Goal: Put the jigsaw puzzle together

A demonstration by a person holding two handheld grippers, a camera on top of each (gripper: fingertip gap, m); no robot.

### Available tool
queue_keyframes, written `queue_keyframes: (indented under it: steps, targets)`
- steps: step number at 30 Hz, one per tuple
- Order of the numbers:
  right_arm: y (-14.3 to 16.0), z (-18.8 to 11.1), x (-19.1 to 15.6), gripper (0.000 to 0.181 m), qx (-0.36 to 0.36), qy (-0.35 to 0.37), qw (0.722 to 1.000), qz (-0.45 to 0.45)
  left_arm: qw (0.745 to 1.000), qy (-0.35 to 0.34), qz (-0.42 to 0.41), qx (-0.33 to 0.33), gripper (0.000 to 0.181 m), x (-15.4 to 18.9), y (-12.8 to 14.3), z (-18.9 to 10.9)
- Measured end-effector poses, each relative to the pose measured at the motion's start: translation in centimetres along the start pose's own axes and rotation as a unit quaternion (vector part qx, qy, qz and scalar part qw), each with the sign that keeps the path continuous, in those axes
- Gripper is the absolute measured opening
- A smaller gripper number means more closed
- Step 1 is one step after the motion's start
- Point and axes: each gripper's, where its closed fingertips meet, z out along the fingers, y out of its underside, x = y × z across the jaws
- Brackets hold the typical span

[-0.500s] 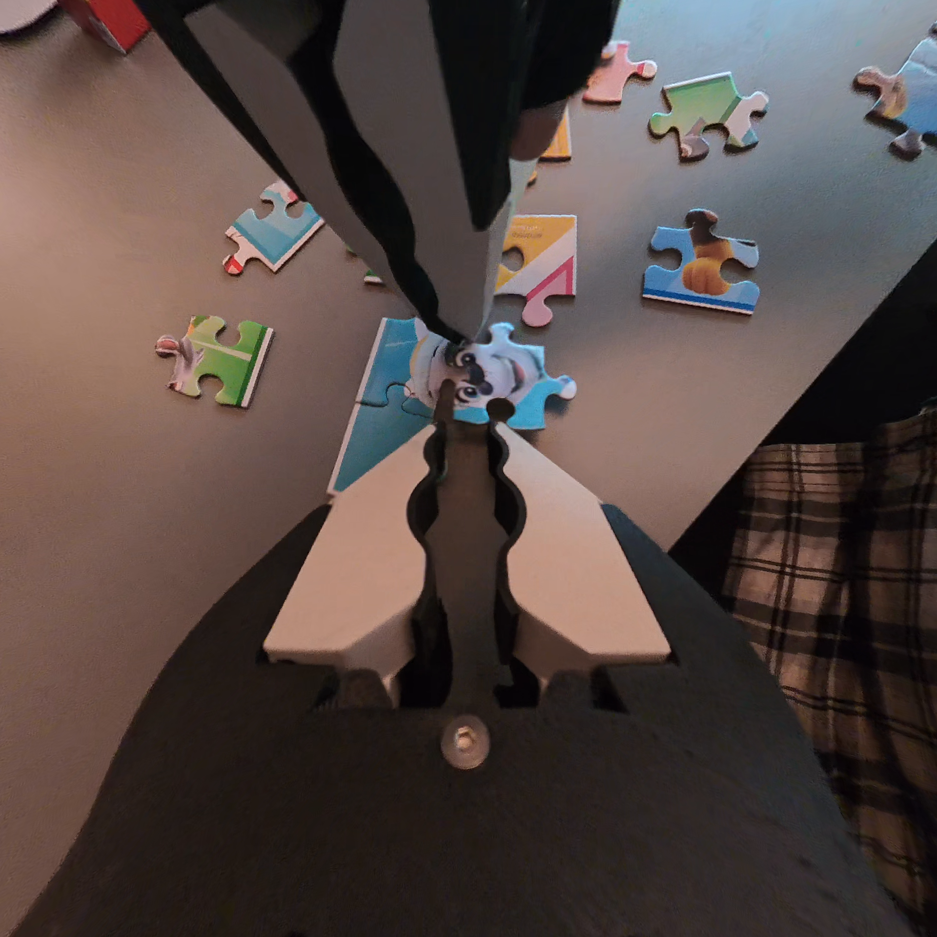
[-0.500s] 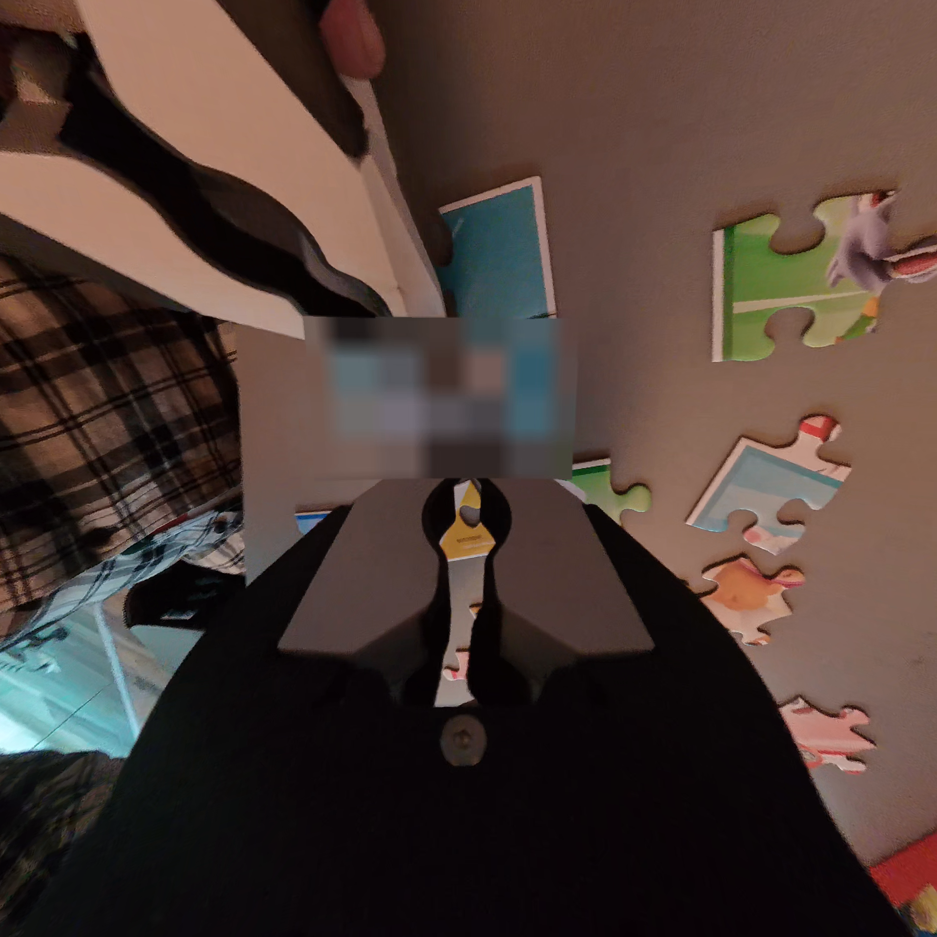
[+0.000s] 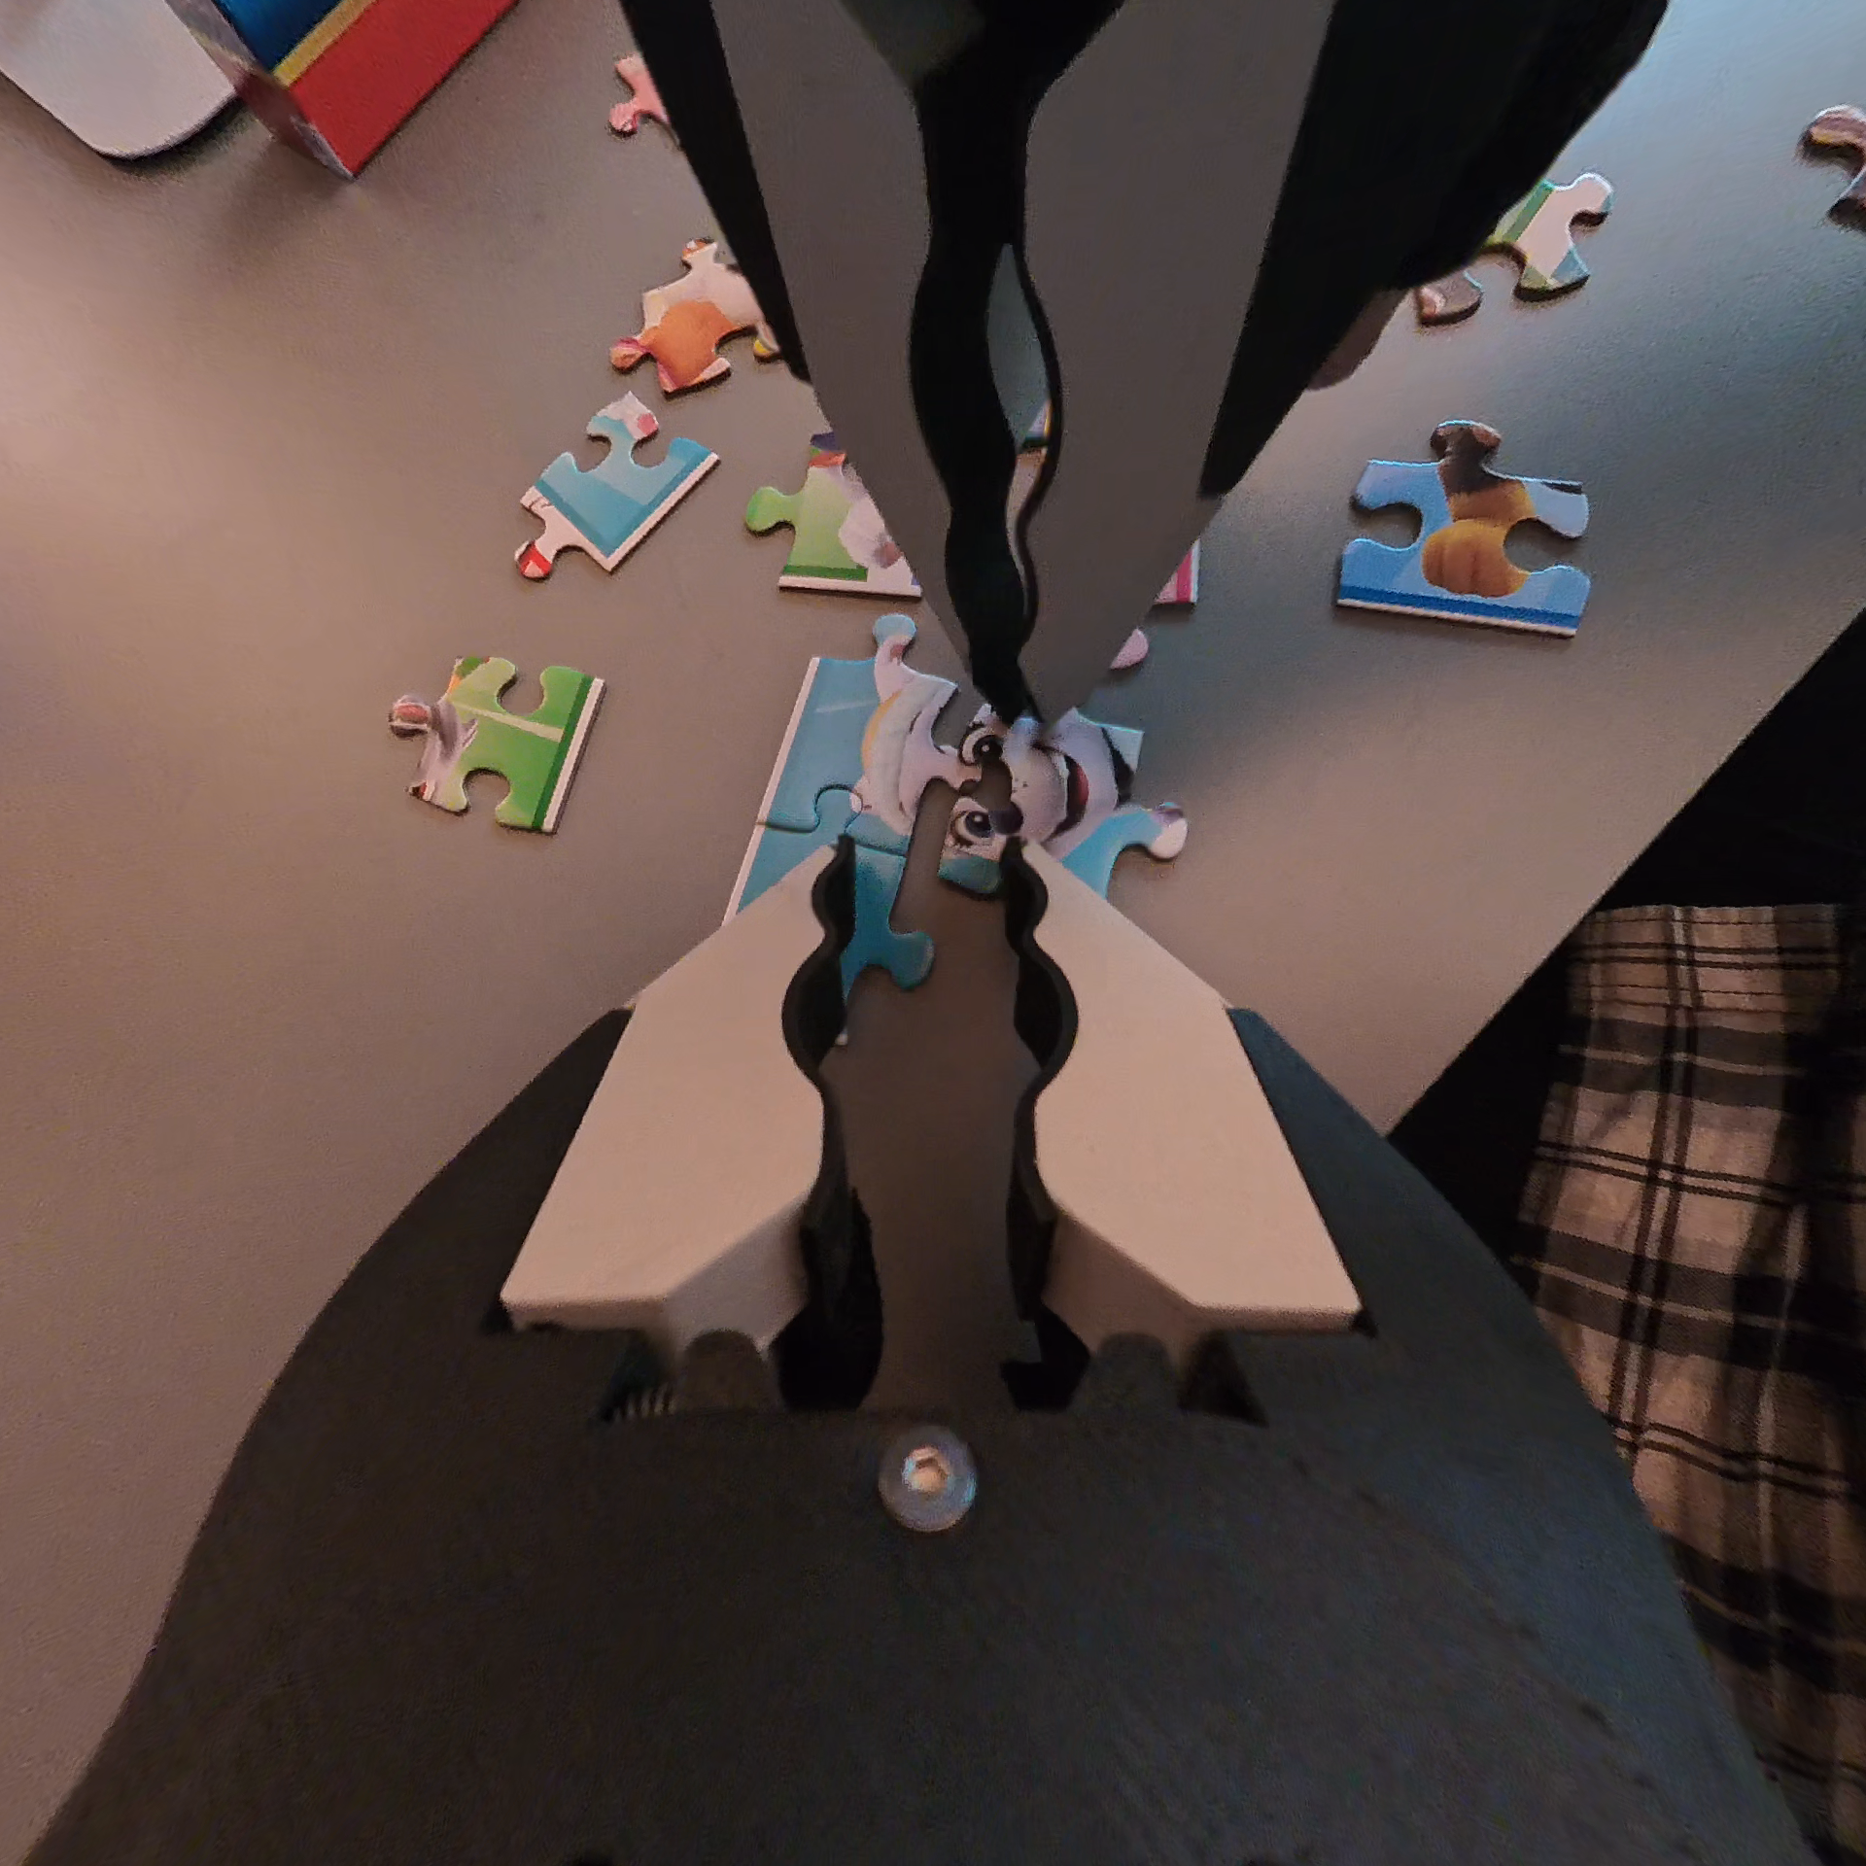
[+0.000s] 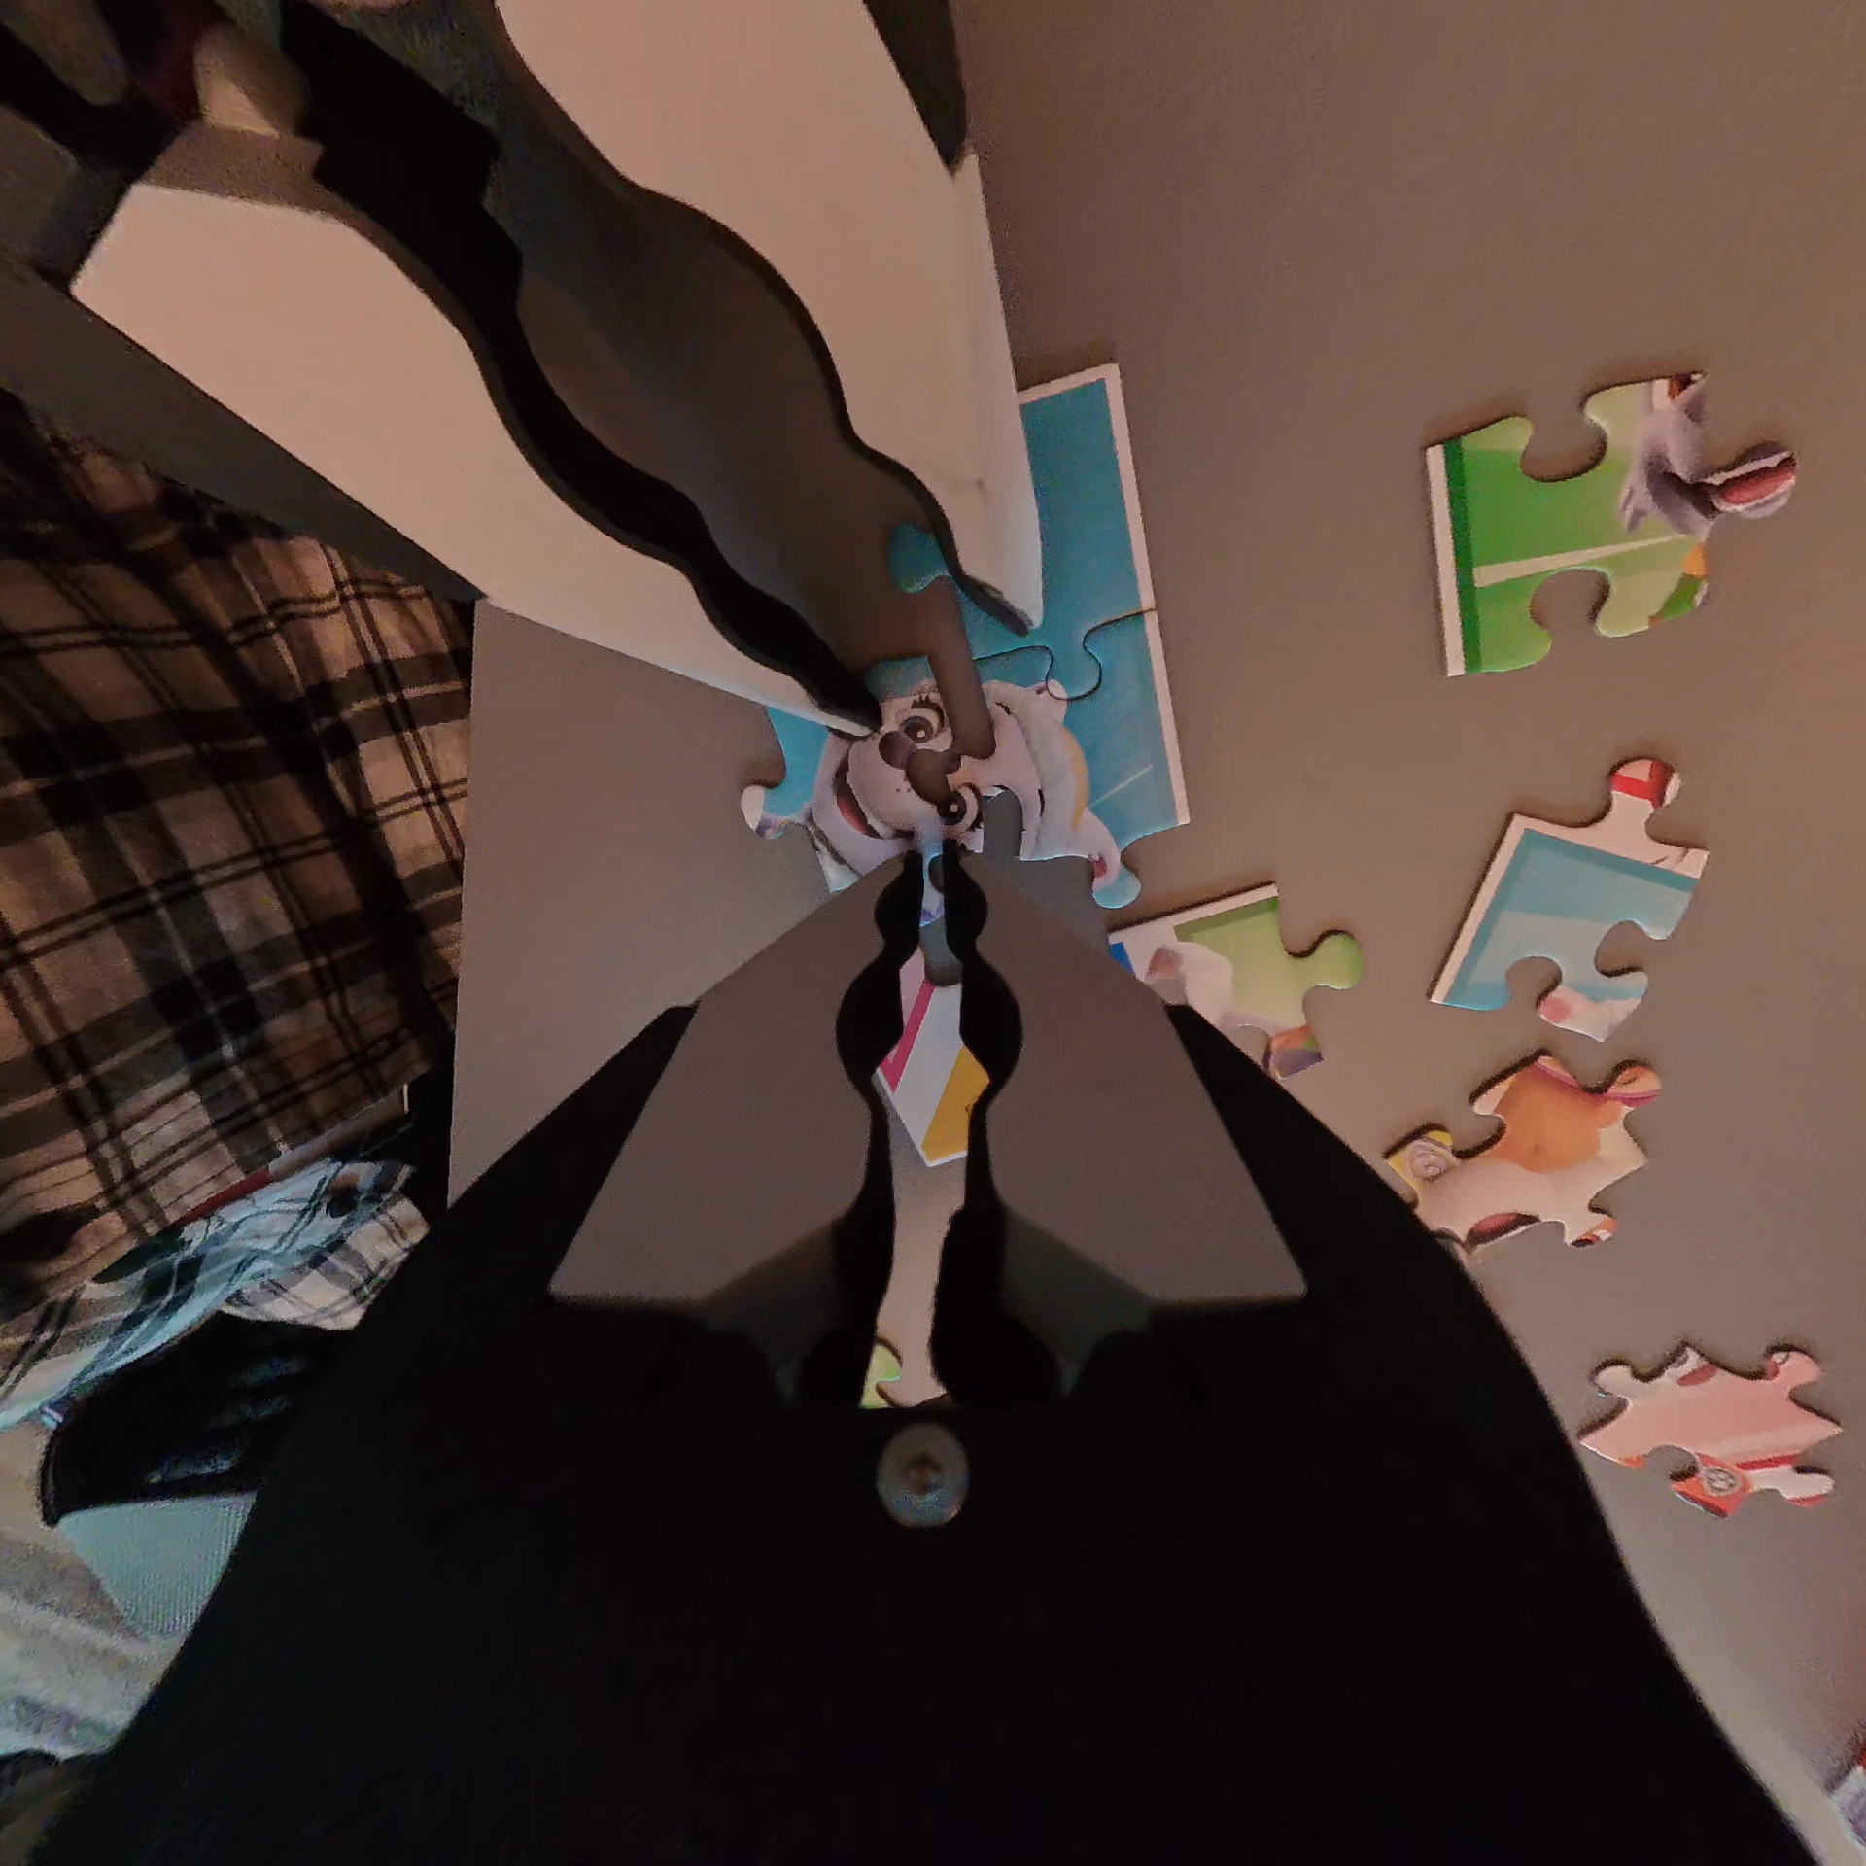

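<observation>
- Grey table (image 3: 252, 909); jigsaw partly joined near its front edge: joined cluster (image 3: 808, 767) of blue pcs plus white-dog face piece (image 3: 1050, 778), lying flat.
- Left gripper (image 3: 924, 858): fingers spread, clear gap w/ nothing between them; tips low over the near edge of the cluster. Contact w/ the pcs – can't tell.
- Right gripper (image 3: 1015, 697) comes in from the far side, tips almost closed, only a narrow slit; tip point sits on the dog face piece. In its own view, right gripper (image 4: 939, 868) same: tips at the piece's edge. Whether it pinches a tab or just presses down – can't tell.
- In the right wrist view the left gripper (image 4: 944, 661) shows top-left, tips over the same cluster (image 4: 1101, 646).
- Loose pcs, all flat, apart from the cluster: green piece (image 3: 500, 742) to the left; blue/white piece (image 3: 616, 500); orange-dog piece (image 3: 692, 328) farther back; green/white piece (image 3: 828, 525) partly hidden by right gripper; blue piece w/ brown dog (image 3: 1464, 535) on the right side; yellow/pink striped piece (image 4: 934, 1070) seen through the right finger gap.
- Red box (image 3: 374, 71) at far-left corner.
- Plaid fabric (image 3: 1717, 1212) beyond table edge.
</observation>
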Motion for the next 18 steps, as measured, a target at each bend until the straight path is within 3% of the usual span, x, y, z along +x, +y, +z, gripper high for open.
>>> queue_keyframes:
  steps: [18]
  targets:
    - [-0.6, -0.4, 1.1, 0.000, 0.038, 0.079, 0.996, -0.012, 1.000, -0.010, 0.009, -0.001, 0.016, 0.0, -0.5, 0.7]
